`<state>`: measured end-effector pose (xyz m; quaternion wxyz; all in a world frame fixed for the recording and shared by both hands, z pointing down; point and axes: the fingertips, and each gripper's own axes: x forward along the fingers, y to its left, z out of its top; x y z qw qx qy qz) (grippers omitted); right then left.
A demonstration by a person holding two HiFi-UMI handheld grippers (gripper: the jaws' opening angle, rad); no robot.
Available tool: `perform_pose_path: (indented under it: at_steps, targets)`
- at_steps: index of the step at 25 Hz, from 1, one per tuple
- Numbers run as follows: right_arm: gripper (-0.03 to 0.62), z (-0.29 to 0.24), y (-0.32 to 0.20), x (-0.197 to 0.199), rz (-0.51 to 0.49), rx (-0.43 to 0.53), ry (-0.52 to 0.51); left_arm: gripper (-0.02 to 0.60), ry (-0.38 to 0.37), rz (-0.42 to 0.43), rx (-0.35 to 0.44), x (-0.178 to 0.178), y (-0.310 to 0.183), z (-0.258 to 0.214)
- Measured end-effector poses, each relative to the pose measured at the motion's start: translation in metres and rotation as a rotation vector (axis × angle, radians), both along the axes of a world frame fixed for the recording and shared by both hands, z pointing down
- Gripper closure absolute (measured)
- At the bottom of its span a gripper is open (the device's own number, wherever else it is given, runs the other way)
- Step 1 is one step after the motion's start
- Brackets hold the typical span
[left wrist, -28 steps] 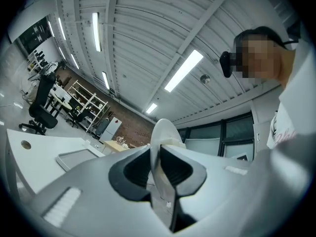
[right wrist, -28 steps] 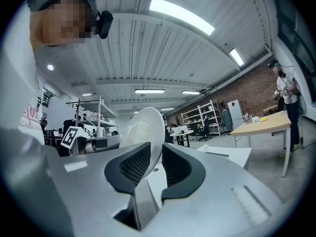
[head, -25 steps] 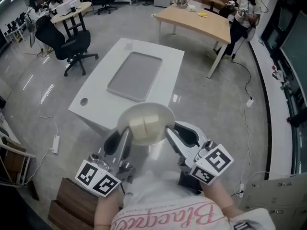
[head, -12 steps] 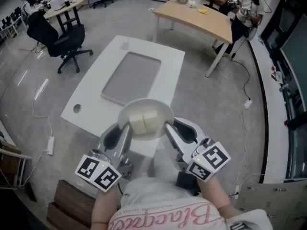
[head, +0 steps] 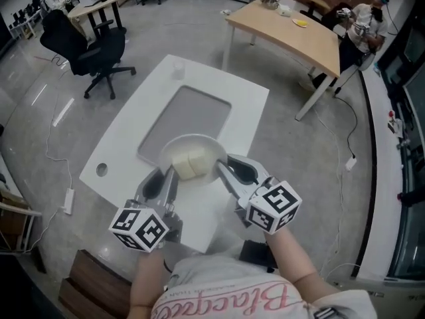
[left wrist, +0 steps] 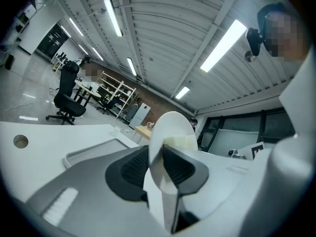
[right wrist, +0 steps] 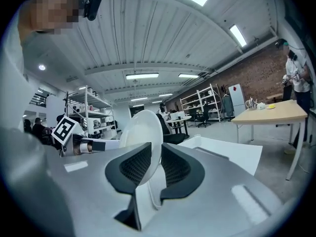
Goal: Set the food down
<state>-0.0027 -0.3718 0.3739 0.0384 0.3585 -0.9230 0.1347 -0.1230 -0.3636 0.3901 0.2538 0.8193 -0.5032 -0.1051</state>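
A white plate [head: 194, 146] carries two pale blocks of food [head: 186, 164]. It hangs level over the near end of a grey tray [head: 192, 111] on the white table [head: 129, 145]. My left gripper [head: 163, 179] pinches the plate's left rim and its jaws are opening. My right gripper [head: 234, 171] pinches the right rim and its jaws are closing. In the left gripper view the plate [left wrist: 167, 132] stands edge-on between the left gripper [left wrist: 159, 168] pads, the food [left wrist: 185, 142] behind it. The right gripper view has the plate [right wrist: 140, 132] rim between the right gripper [right wrist: 153, 166] pads.
A small clear cup [head: 178, 68] stands at the table's far end, and a round hole [head: 101, 169] is near its left edge. Black office chairs [head: 93, 45] are at the far left. A wooden table [head: 292, 32] and a person [head: 362, 20] are at the far right.
The plate and both grippers have moved forward, from in front of the table's near edge to above the near end of the grey tray.
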Motion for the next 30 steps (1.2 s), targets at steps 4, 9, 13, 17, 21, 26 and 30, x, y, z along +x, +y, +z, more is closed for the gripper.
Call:
perform_pose_path:
  at_steps: [4, 9, 13, 17, 21, 26, 30]
  targets:
    - [0.528, 0.028, -0.047, -0.001, -0.043, -0.063, 0.032, 0.499, -0.008, -0.066, -0.081, 0.0, -0.038, 0.03]
    - [0.523, 0.069, -0.099, -0.008, -0.082, -0.142, 0.097, 0.495, -0.013, -0.127, -0.196, -0.003, -0.079, 0.072]
    - [0.519, 0.099, -0.13, -0.013, -0.107, -0.201, 0.143, 0.495, -0.032, -0.167, -0.281, -0.005, -0.101, 0.102]
    - [0.516, 0.129, -0.155, -0.022, -0.128, -0.249, 0.194, 0.495, -0.067, -0.204, -0.363, -0.011, -0.12, 0.132]
    - [0.512, 0.162, -0.166, -0.027, -0.151, -0.282, 0.283, 0.494, -0.131, -0.224, -0.452, -0.014, -0.125, 0.161]
    - [0.505, 0.182, -0.174, -0.035, -0.185, -0.277, 0.383, 0.491, -0.232, -0.238, -0.504, -0.019, -0.127, 0.178]
    - [0.491, 0.194, -0.178, -0.042, -0.205, -0.267, 0.48, 0.471, -0.363, -0.25, -0.549, -0.026, -0.126, 0.192]
